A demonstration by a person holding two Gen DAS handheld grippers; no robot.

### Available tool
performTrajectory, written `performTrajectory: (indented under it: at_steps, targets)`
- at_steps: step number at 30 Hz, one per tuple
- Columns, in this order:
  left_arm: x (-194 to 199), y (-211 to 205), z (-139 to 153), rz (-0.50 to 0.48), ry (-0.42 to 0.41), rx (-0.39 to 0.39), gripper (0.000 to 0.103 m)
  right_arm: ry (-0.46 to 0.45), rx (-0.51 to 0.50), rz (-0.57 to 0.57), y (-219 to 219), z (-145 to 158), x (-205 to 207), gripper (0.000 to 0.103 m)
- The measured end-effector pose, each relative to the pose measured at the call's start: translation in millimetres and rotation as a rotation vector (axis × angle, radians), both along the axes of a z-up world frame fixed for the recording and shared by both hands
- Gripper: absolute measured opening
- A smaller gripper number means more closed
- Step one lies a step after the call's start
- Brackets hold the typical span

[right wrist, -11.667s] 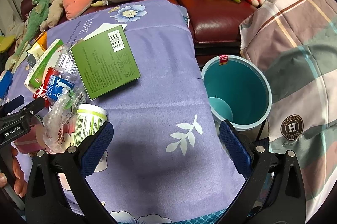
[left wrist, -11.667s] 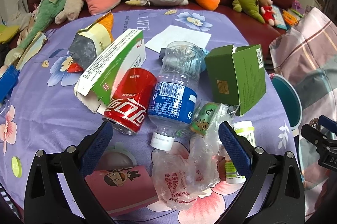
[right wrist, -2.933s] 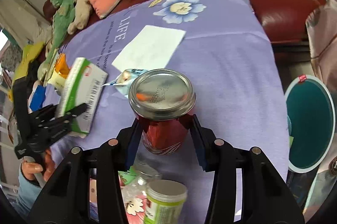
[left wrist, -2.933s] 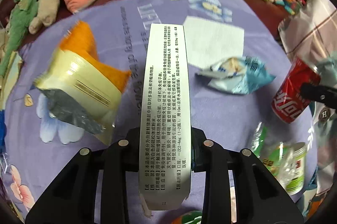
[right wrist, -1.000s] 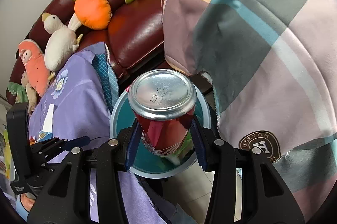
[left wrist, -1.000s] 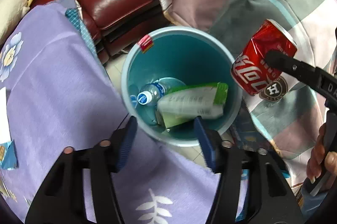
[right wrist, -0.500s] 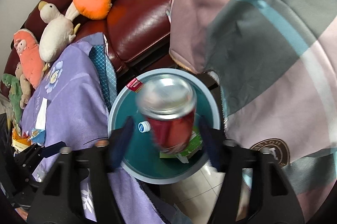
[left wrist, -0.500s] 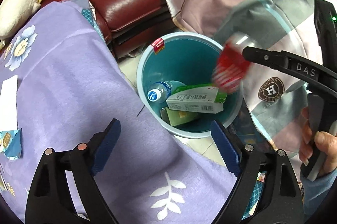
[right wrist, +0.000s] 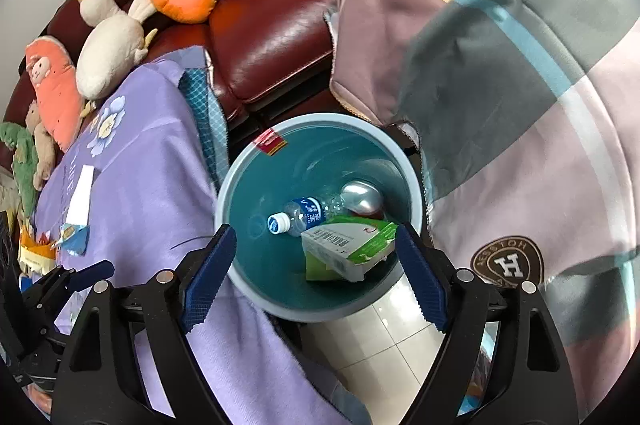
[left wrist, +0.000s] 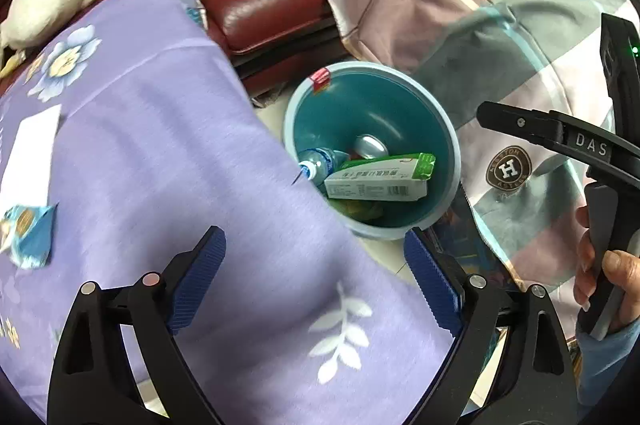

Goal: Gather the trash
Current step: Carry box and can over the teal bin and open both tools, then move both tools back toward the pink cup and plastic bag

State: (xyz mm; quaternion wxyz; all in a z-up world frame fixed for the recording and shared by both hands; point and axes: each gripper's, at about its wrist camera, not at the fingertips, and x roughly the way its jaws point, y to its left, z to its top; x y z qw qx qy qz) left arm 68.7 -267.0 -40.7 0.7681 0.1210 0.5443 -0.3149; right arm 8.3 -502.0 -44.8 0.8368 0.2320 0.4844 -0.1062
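In the left wrist view the left gripper (left wrist: 314, 275) is hanging spread over the purple cloth (left wrist: 160, 161), its jaws having just been opening with nothing between them; the teal bin (left wrist: 450, 145) is sitting beyond, holding a bottle (left wrist: 320, 161), a green-and-white box (left wrist: 380, 177) and a can (left wrist: 370, 147); in the right wrist view the right gripper (right wrist: 314, 275) is hovering over the bin (right wrist: 240, 165), its jaws likewise just opening and empty; the can (right wrist: 360, 199) is lying inside.
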Motion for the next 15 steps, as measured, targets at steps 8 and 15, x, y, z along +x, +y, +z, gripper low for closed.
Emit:
performTrajectory:
  at_steps: [8,15]
  targets:
    - [-17.0,50.4,15.9,0.06,-0.021,-0.027,0.092,0.001,-0.008,0.053,39.3,20.3,-5.0,0.081]
    - [-30.3,105.2,33.0,0.105,-0.059,-0.045,0.092,-0.005,-0.021,0.143,93.3,41.4,-7.6,0.081]
